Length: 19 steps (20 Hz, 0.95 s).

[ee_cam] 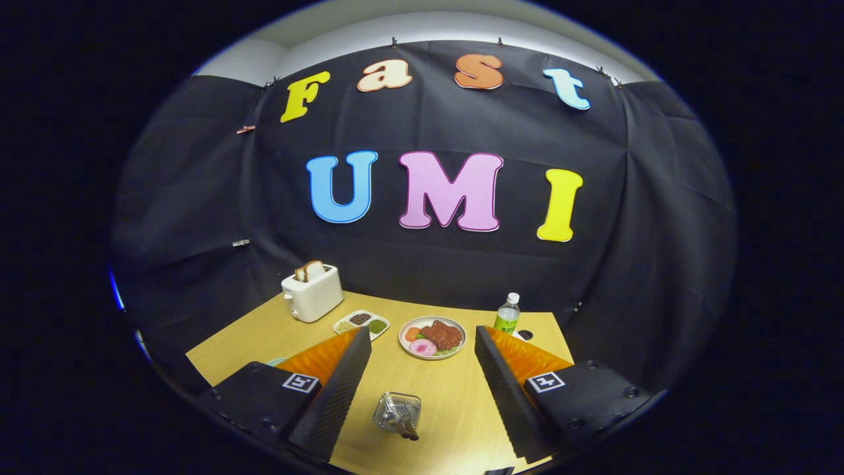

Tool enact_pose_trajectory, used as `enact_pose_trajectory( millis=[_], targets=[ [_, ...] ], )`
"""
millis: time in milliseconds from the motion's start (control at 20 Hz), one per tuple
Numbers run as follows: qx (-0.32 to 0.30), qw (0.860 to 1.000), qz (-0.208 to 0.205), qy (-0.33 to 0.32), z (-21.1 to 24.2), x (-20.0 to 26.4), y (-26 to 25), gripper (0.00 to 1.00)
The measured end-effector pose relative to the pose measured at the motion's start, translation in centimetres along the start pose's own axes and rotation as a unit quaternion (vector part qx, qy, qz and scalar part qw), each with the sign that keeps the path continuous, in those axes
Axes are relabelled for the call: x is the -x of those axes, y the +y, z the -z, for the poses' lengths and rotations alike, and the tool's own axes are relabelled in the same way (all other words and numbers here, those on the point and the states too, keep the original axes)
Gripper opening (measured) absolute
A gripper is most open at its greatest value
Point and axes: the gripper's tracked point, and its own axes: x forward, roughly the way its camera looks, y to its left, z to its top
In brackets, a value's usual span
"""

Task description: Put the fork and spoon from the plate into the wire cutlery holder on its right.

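Observation:
My gripper (422, 334) is open and held above the wooden table (461, 402), with nothing between its fingers. The wire cutlery holder (396, 411) stands on the table between the fingers, close to me. It looks shiny, and a dark handle (410, 432) pokes out of it toward me; I cannot tell which utensil it belongs to. A sliver of a pale bluish plate rim (277, 361) peeks out beside the left finger, the rest hidden behind it.
Beyond the fingertips sits a white plate of meat and vegetables (432, 336). A small tray of condiments (361, 323) and a white toaster (312, 292) with bread stand at the back left. A green-labelled bottle (507, 315) stands at the back right.

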Motion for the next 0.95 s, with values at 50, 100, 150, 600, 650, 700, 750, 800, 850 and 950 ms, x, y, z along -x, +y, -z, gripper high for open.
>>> enact_pose_trajectory(
  millis=[50,100,150,600,650,700,750,800,850,950],
  targets=[
    [0.003,1.000,0.001,-0.001,0.0,-0.1,-0.4,0.98],
    [0.004,1.000,0.006,-0.007,-0.3,0.0,-0.8,0.98],
    [0.004,1.000,0.012,-0.013,-0.6,-0.1,-1.0,0.98],
    [0.009,0.999,0.016,-0.032,-1.3,0.6,0.5,0.98],
    [0.008,0.999,0.015,-0.029,-0.8,0.6,0.8,0.98],
    [0.007,1.000,0.014,-0.027,-0.7,0.6,0.8,0.98],
    [0.008,1.000,0.013,-0.026,-0.8,0.5,0.7,0.98],
    [0.009,1.000,0.013,-0.025,-0.8,0.5,0.5,0.98],
    [0.008,1.000,0.013,-0.027,-0.9,0.5,0.4,0.98],
    [0.007,0.999,0.010,-0.030,-1.1,0.5,0.5,0.98]
  ],
)
